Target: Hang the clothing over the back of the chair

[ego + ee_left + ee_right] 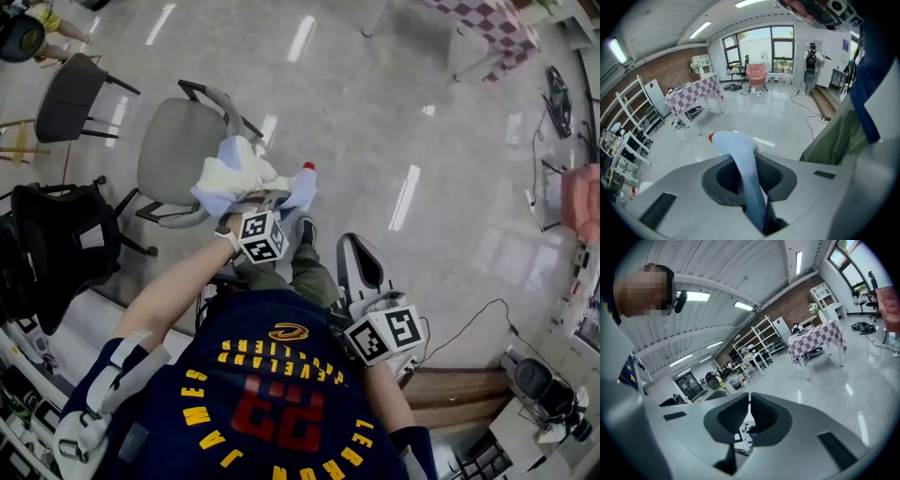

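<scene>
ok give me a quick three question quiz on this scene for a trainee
1. True or false: the right gripper holds the clothing.
2. What are the left gripper jaws shut on? A) a cup B) the light blue clothing C) a book
3. What colour is the chair nearest the clothing?

Key: 1 false, its jaws are together with nothing between them. 2 B. 3 grey.
</scene>
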`<move>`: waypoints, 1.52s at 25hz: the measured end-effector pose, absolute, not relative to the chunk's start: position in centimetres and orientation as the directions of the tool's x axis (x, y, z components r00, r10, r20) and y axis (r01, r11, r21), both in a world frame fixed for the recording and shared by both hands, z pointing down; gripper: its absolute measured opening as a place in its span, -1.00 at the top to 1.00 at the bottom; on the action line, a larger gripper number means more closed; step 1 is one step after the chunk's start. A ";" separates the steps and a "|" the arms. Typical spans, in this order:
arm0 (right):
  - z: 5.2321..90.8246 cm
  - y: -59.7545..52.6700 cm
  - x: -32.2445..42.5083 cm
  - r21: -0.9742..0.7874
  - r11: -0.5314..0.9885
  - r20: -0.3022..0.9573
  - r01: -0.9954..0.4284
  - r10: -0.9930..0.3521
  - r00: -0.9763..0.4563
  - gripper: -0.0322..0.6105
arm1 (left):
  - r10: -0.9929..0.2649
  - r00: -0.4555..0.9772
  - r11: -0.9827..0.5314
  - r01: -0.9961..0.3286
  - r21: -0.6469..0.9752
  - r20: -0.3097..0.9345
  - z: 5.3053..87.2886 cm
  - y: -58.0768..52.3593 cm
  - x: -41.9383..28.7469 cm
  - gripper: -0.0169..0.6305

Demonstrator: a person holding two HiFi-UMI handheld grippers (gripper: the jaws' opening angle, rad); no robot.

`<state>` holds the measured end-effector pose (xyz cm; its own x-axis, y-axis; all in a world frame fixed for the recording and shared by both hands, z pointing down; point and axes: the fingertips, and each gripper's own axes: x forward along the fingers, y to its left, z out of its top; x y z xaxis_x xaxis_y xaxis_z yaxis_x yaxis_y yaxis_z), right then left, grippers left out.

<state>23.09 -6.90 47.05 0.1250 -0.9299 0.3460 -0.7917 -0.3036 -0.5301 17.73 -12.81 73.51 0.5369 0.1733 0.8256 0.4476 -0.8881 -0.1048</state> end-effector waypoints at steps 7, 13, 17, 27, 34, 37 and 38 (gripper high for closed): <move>47.4 -7.9 24.0 -0.547 -0.249 0.331 -0.799 -0.941 0.067 0.83 | 0.198 0.595 -0.952 0.307 0.008 0.779 71.6 -12.5 18.8 0.47; 47.2 -9.8 23.4 -0.551 -0.185 0.320 -0.813 -0.948 -0.002 0.83 | 0.169 0.684 -0.983 0.166 0.074 0.710 68.2 -13.7 18.2 0.47; 46.7 -11.4 22.3 -0.546 -0.137 0.308 -0.826 -0.950 -0.047 0.83 | 0.122 0.747 -0.993 0.091 0.081 0.654 64.6 -15.4 16.5 0.47; 44.2 -15.1 19.5 -0.519 -0.017 0.264 -0.855 -0.954 -0.142 0.83 | -0.181 0.898 -0.966 -0.239 0.097 0.401 49.6 -24.5 9.0 0.48; 42.9 -17.9 17.4 -0.489 0.054 0.230 -0.870 -0.955 -0.189 0.83 | -0.353 0.912 -0.913 -0.384 0.138 0.209 40.3 -29.3 3.9 0.48; 42.6 -19.0 15.5 -0.478 0.094 0.223 -0.873 -0.949 -0.224 0.83 | -0.411 0.901 -0.879 -0.432 0.201 0.140 37.5 -29.9 0.6 0.48; 42.5 -19.4 14.9 -0.473 0.106 0.220 -0.875 -0.947 -0.233 0.83 | -0.426 0.897 -0.869 -0.442 0.221 0.117 36.7 -30.1 -0.4 0.48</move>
<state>14.87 -19.38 42.49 -0.2334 -0.9471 0.2201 -0.8745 0.1055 -0.4734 -0.40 -30.08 36.74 0.8969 -0.4265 0.1168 -0.4421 -0.8693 0.2211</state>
